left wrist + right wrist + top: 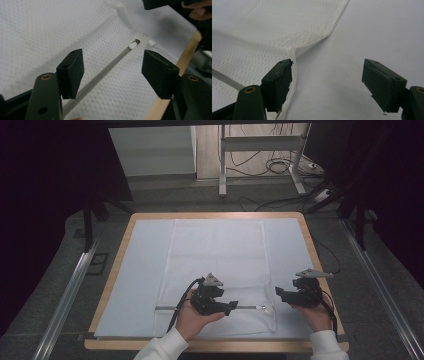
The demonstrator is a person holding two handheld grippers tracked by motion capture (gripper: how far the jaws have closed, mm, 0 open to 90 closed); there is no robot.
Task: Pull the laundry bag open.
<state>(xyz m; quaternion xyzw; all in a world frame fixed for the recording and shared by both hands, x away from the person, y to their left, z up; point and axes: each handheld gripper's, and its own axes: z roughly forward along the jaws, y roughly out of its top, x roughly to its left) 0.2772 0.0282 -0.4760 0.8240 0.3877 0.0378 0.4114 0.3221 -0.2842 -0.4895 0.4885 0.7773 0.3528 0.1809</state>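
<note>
A white mesh bag (pixel 217 265) lies flat on the pale mat. A grey zipper (pixel 247 307) runs across its near end, and the white zipper pull (pixel 260 307) sits close to the bag's right edge. My left gripper (pixel 231 307) hovers over the zipper, pointing right. In the left gripper view my left gripper (pixel 111 56) is open, with the zipper (pixel 105 72) running between the jaws and the pull (pixel 133 45) lying beyond them. My right gripper (pixel 279 293) points left at the bag's right edge. It (pixel 327 65) is open, its left jaw over the bag's seam (pixel 312 45).
The mat (pixel 145 270) covers a table with a wooden rim (pixel 310 240). Bare mat (pixel 374 32) lies to the right of the bag. Beyond the table stand a desk frame (pixel 222 165) and loose cables (pixel 280 167) on the floor.
</note>
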